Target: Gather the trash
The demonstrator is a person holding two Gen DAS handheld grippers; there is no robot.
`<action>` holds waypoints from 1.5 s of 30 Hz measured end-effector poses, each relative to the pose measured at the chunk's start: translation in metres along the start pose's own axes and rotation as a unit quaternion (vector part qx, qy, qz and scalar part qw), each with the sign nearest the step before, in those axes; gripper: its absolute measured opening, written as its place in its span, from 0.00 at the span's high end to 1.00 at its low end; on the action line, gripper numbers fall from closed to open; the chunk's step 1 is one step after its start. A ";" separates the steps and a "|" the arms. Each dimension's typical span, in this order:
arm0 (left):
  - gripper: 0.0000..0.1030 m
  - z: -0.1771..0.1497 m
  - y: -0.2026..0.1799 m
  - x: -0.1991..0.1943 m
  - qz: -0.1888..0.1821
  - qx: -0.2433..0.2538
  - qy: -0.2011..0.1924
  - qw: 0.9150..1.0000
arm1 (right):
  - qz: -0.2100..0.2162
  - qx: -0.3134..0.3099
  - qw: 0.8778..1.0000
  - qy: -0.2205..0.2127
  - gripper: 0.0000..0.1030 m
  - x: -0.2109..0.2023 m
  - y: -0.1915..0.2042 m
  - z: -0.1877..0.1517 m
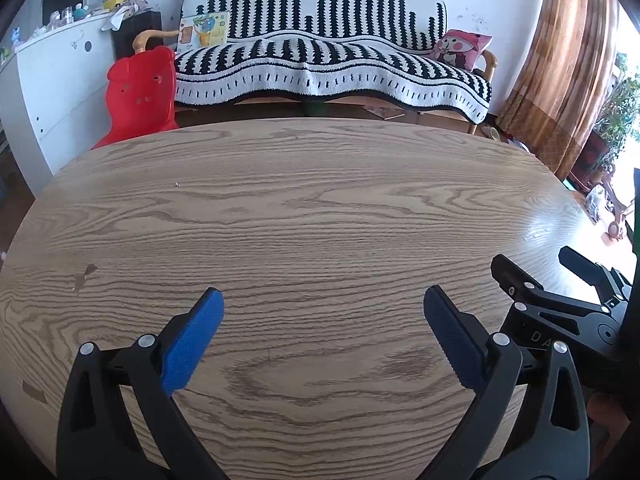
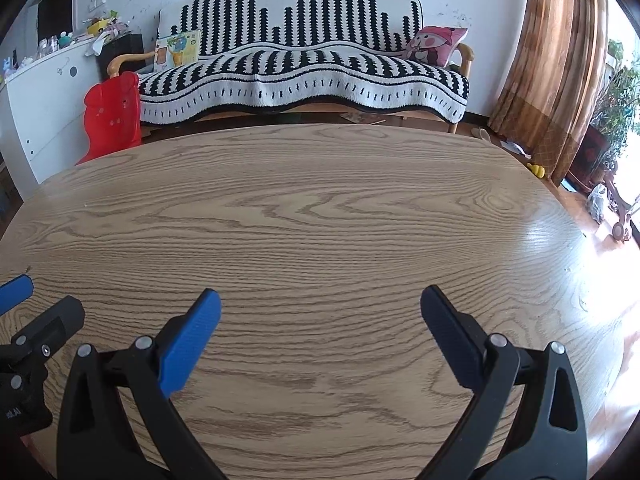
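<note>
My left gripper (image 1: 323,298) hovers open over the near part of a light wooden table (image 1: 304,200), nothing between its blue pads. My right gripper (image 2: 320,300) is open too, over the same table (image 2: 304,208), and empty. In the left wrist view the right gripper (image 1: 536,268) shows at the right edge, side by side with mine. One blue fingertip (image 2: 16,286) of the left gripper pokes in at the left of the right wrist view. No trash lies on the tabletop except a tiny white speck (image 1: 177,184) far left.
Beyond the table's far edge stand a sofa under a black-and-white throw (image 1: 328,64), a red plastic child's chair (image 1: 140,96), a white cabinet (image 1: 56,80) at left and brown curtains (image 1: 560,60) at right. A pink cushion (image 1: 460,49) rests on the sofa. Small items litter the floor at right.
</note>
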State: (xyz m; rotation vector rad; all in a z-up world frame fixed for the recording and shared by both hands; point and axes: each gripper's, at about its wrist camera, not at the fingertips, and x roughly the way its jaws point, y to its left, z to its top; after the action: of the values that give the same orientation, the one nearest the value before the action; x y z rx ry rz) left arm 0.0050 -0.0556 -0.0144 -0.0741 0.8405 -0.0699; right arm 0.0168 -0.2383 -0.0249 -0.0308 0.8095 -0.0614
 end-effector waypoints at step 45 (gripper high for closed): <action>0.06 -0.003 -0.019 -0.002 0.060 0.054 -0.042 0.996 | 0.019 0.013 0.999 0.023 0.06 0.001 -0.011 -0.006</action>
State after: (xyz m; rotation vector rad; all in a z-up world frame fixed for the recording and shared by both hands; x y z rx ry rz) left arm 0.0011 -0.0744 -0.0129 0.0741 0.7533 0.0016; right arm 0.0131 -0.2499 -0.0294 0.0111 0.8546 -0.0382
